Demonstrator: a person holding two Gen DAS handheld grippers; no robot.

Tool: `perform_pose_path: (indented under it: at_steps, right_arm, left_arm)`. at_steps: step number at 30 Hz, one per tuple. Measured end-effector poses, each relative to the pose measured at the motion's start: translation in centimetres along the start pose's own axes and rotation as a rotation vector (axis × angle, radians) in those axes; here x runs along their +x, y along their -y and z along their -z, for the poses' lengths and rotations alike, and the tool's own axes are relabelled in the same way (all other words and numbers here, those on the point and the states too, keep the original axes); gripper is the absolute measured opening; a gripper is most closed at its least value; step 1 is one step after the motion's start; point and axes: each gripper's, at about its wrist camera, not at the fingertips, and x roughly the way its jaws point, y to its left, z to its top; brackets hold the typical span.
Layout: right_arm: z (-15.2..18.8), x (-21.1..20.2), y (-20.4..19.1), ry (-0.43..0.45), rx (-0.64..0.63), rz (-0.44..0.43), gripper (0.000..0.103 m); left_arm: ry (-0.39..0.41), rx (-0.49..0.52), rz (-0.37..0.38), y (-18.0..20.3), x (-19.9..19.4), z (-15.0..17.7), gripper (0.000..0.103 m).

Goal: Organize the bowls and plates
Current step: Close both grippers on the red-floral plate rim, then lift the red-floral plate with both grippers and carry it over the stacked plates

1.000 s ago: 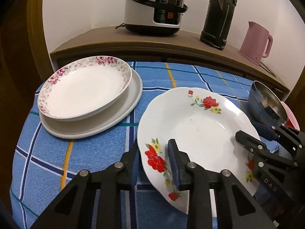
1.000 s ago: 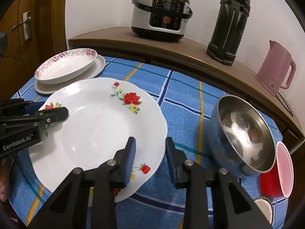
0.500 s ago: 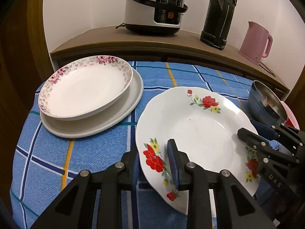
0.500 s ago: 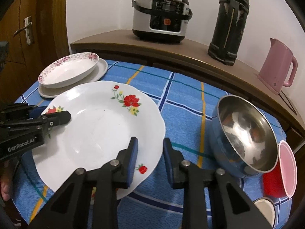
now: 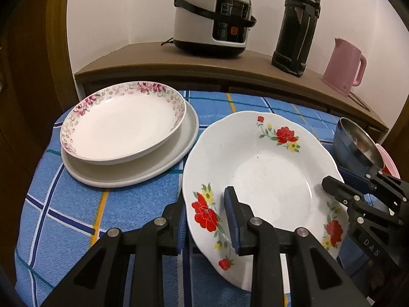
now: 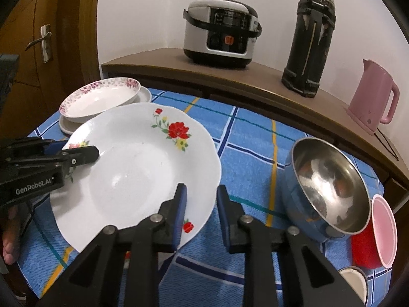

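Observation:
A white plate with red flowers (image 5: 268, 179) (image 6: 143, 174) lies on the blue checked tablecloth, its left side slightly raised. My left gripper (image 5: 204, 204) (image 6: 76, 149) is shut on the plate's left rim, one finger under it and one pad on the painted flower. My right gripper (image 6: 201, 189) (image 5: 347, 179) straddles the right rim. Its jaws are closing, and a sliver of cloth still shows between the rim and the outer pad. A pink-flowered deep plate (image 5: 122, 125) (image 6: 102, 97) sits on a plain cream plate (image 5: 143, 174) at the back left.
A steel bowl (image 6: 329, 181) (image 5: 358, 143) leans at the right against a red cup (image 6: 375, 243), with a small white dish (image 6: 352, 284) below. A rice cooker (image 6: 222, 38), a black flask (image 6: 309, 43) and a pink kettle (image 6: 370, 102) stand on the wooden shelf behind. A person's hand (image 6: 10, 243) shows at the left edge.
The right gripper's fingers have drawn closer together around the flowered plate's right rim. The left gripper keeps its hold, and the plate has barely shifted.

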Motion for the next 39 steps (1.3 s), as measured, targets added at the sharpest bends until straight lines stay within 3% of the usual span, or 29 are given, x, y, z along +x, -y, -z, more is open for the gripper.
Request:
perform_pose_path:
  at_steps: [26, 39]
  right_arm:
    - [-1.7, 0.8, -1.8, 0.017, -0.016, -0.044, 0.024]
    - [-3.6, 0.7, -2.4, 0.058, -0.029, -0.059, 0.024]
  left_arm:
    - [0.137, -0.166, -0.011, -3.1, -2.0, -0.2, 0.029]
    - [0.157, -0.201, -0.076, -4.1, -1.9, -0.4, 0.030]
